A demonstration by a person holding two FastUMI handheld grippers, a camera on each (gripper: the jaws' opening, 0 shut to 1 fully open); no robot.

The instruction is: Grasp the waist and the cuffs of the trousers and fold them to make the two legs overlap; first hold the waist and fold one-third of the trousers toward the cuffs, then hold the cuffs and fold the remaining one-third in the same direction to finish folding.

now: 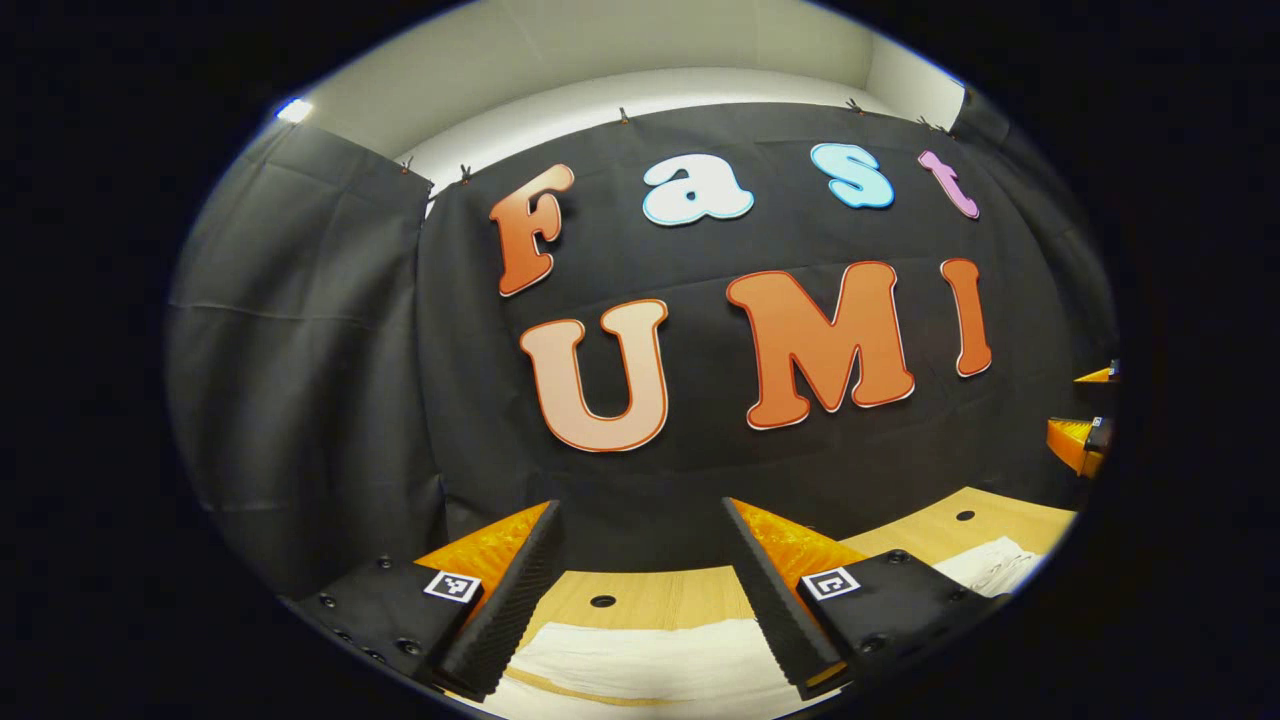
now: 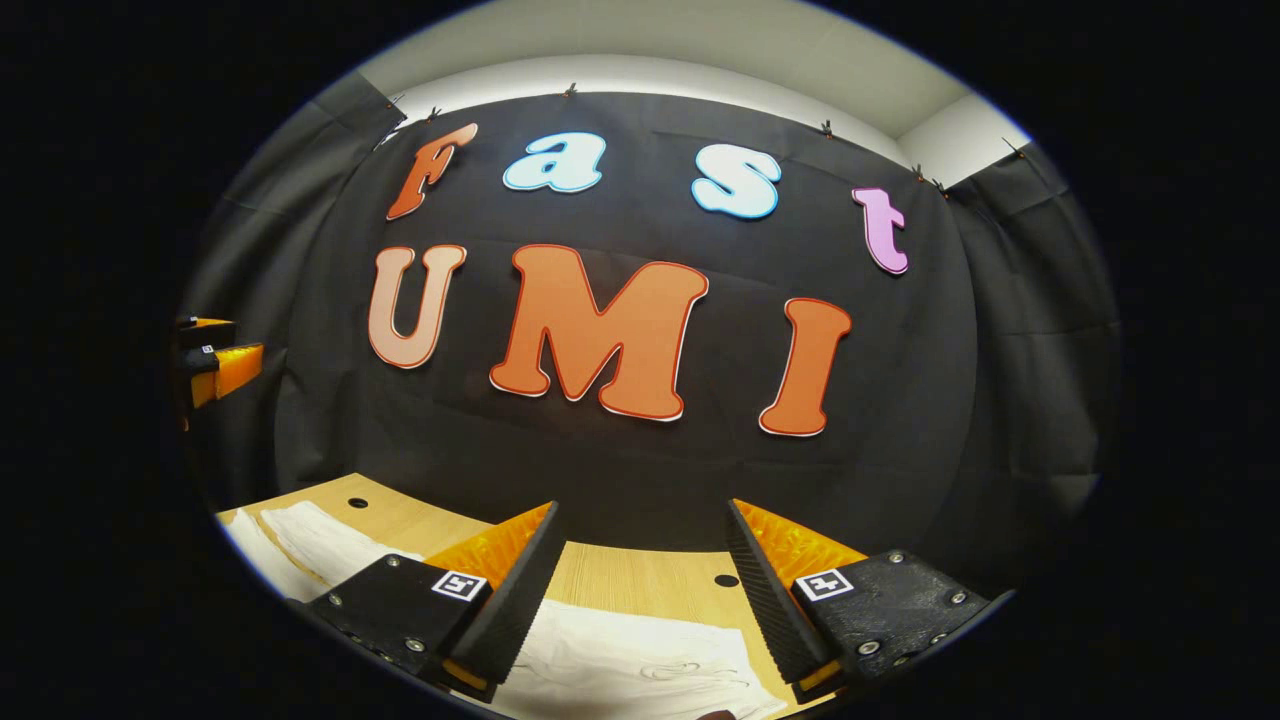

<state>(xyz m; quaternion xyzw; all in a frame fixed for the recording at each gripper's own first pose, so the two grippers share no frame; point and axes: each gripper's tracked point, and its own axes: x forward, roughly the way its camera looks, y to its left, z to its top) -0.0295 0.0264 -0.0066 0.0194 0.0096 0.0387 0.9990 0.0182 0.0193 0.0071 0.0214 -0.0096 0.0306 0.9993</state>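
Both held level above the tabletop (image 1: 690, 590), facing the booth wall. Left hand-held gripper (image 1: 640, 590) spread wide, clamped on nothing; right hand-held gripper (image 2: 640, 590) likewise. Trousers (image 1: 650, 660) spread pale on the wood, below and just ahead of each (long axis apparently side to side, across both). Neither clearly nearer. Bare wood beyond the cloth toward the wall.
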